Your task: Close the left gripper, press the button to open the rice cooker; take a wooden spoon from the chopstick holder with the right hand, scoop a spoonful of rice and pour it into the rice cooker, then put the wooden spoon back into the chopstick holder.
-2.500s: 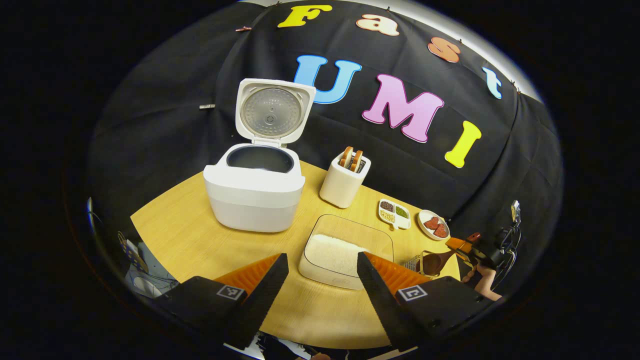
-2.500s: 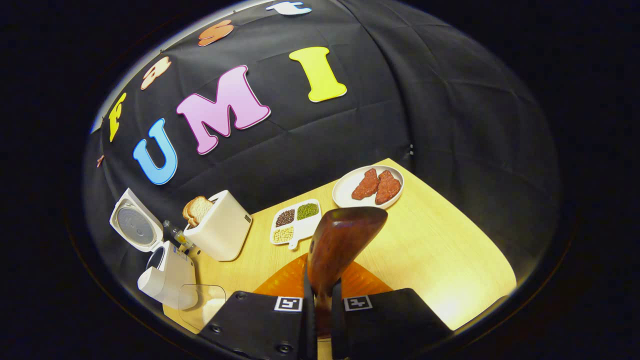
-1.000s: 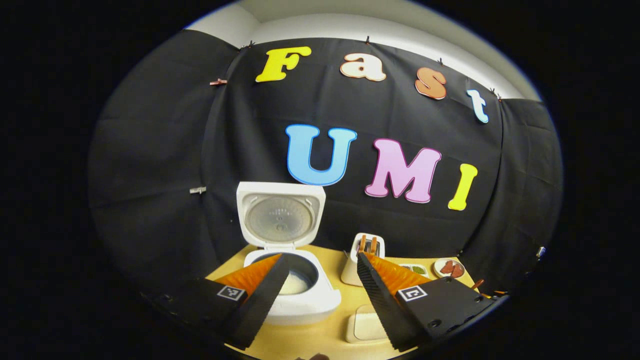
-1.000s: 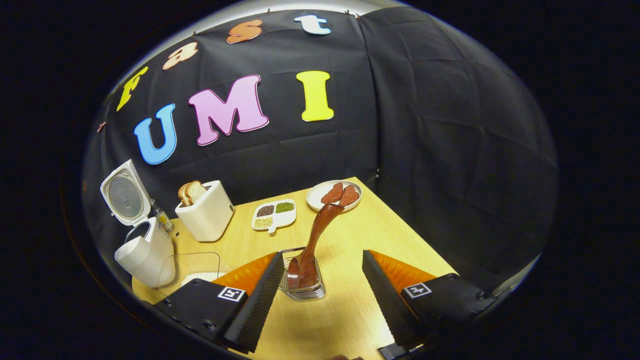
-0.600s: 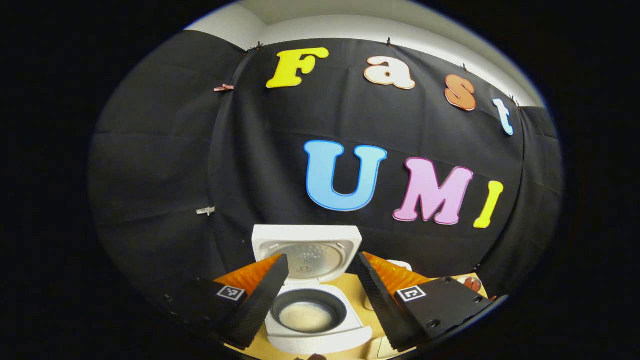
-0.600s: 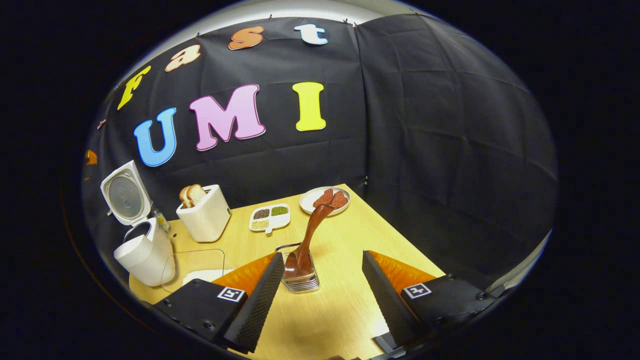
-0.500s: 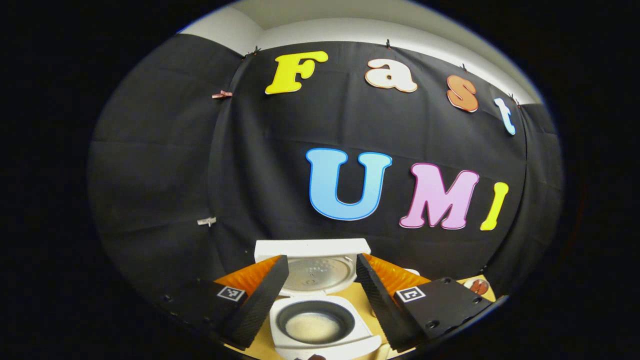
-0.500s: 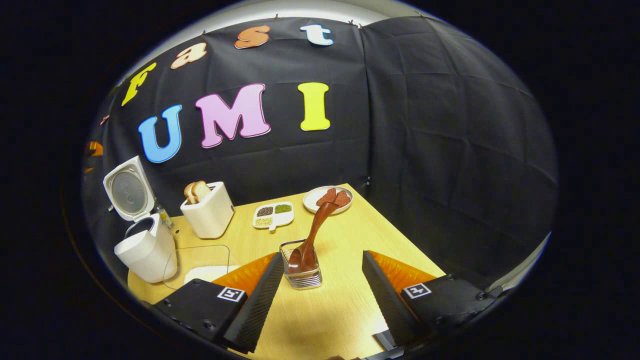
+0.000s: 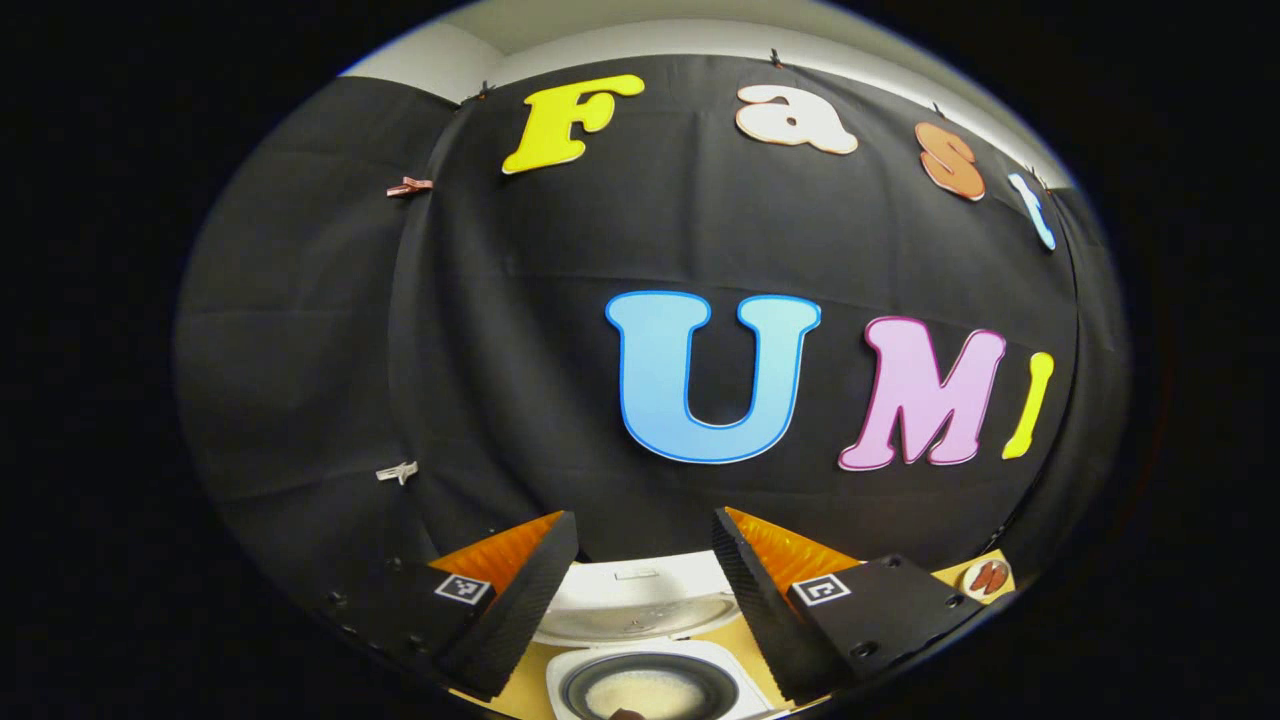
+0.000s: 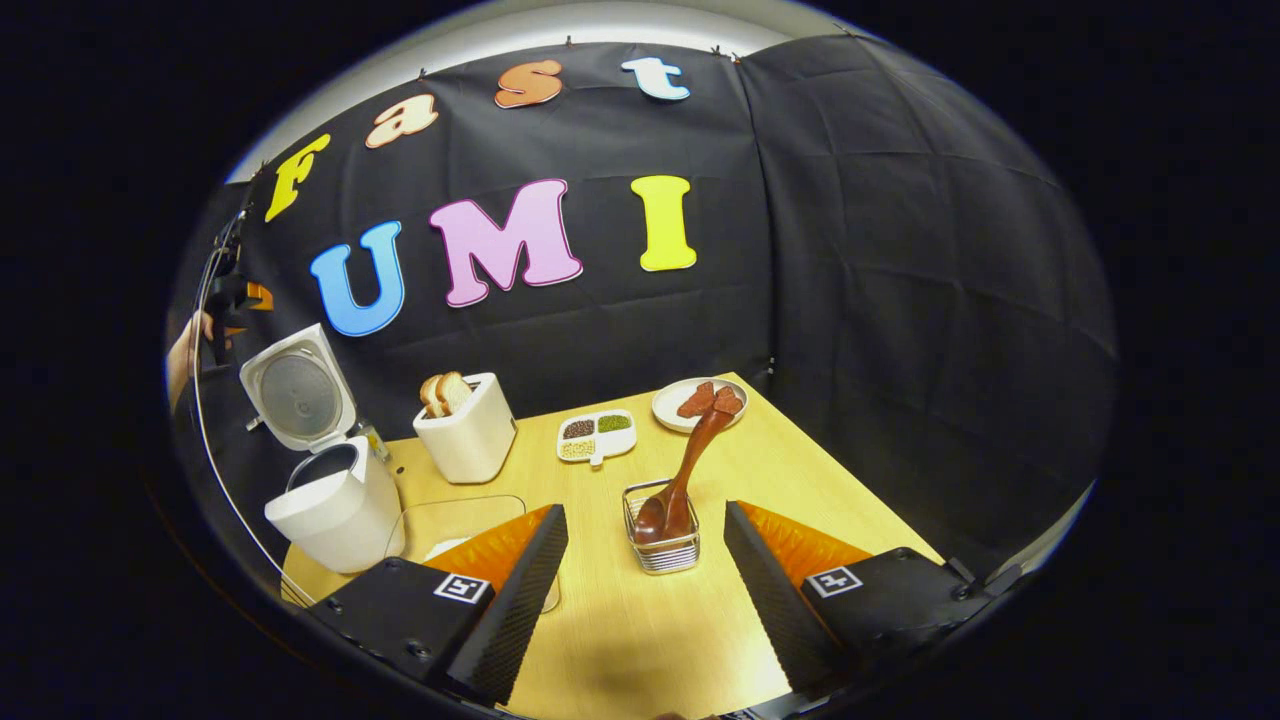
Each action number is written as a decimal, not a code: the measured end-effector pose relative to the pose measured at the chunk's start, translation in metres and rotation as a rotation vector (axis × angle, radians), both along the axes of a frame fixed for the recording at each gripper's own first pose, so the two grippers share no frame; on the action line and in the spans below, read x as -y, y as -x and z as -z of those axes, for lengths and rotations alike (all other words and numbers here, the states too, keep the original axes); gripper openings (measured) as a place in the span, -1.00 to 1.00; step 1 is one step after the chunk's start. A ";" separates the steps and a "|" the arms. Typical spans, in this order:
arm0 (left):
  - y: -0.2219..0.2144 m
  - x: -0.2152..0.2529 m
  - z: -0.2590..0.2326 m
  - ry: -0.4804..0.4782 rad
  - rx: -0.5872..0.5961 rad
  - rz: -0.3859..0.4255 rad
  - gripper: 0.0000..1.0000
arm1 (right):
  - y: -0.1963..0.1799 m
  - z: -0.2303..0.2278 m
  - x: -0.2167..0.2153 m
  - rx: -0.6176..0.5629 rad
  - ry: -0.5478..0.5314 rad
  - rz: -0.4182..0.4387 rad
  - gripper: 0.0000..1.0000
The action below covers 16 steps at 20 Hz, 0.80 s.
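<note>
Left claw [image 9: 640, 585] spread open above the open rice cooker [image 9: 645, 685], right claw [image 10: 645, 575] open and empty, wooden spoon [image 10: 685, 470] standing in the chopstick holder [image 10: 660, 545] on the desk [image 10: 800, 480]

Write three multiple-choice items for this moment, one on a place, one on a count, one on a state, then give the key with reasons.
1. Where is the wooden spoon?
A. In the chopstick holder
B. In the right gripper
C. In the rice cooker

2. How many bread slices stand in the toaster?
A. One
B. Two
C. Four

3. What state is the rice cooker's lid in?
A. Shut
B. Taken off
C. Raised open

Key: 1 A, its bowl sits inside the wire holder, gripper open and apart. 2 B, two tops show. 3 C, the lid stands up behind the pot.
</note>
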<state>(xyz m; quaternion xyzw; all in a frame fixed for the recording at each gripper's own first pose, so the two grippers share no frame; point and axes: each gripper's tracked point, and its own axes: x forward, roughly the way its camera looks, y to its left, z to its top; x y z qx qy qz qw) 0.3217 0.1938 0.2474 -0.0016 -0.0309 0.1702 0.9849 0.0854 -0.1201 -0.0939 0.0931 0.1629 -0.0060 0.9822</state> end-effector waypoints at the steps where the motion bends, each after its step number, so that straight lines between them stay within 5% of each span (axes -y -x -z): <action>1: -0.009 -0.004 0.002 -0.032 -0.016 -0.015 0.87 | -0.001 0.001 -0.002 -0.001 -0.015 0.001 0.97; 8: -0.055 -0.035 0.049 0.055 -0.111 -0.061 0.89 | 0.009 0.026 -0.021 -0.071 0.022 -0.065 0.97; 16: -0.025 -0.012 0.073 0.159 -0.193 -0.054 0.91 | 0.008 0.028 -0.051 -0.069 0.050 -0.174 0.97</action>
